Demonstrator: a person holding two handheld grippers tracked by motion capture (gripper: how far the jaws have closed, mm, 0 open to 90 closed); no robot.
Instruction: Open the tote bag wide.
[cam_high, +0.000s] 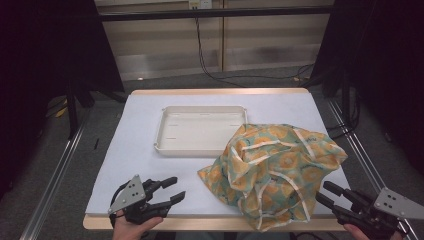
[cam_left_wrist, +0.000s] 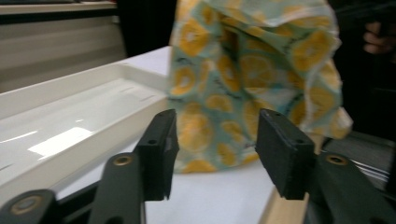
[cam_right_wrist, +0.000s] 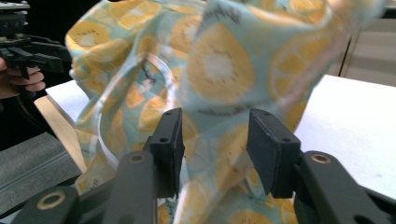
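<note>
Two hand-held grippers flank a crumpled cloth at the near edge of a white-covered table (cam_high: 135, 145). At lower left of the high view, the left gripper (cam_high: 176, 189) hovers over bare tabletop, its jaws parted with nothing between them, well short of the fabric. At lower right, the right gripper (cam_high: 324, 193) points at the cloth's near corner; in the right gripper view its jaws stand apart with folds of fabric bulging between them, the pads not pressing on it. The lemon-print cloth (cam_high: 272, 170), orange slices on pale green, lies heaped across the right half of the frame. Farther back, a shallow cream tray (cam_high: 165, 132) sits near the centre, its right corner overlapped by the cloth.
</note>
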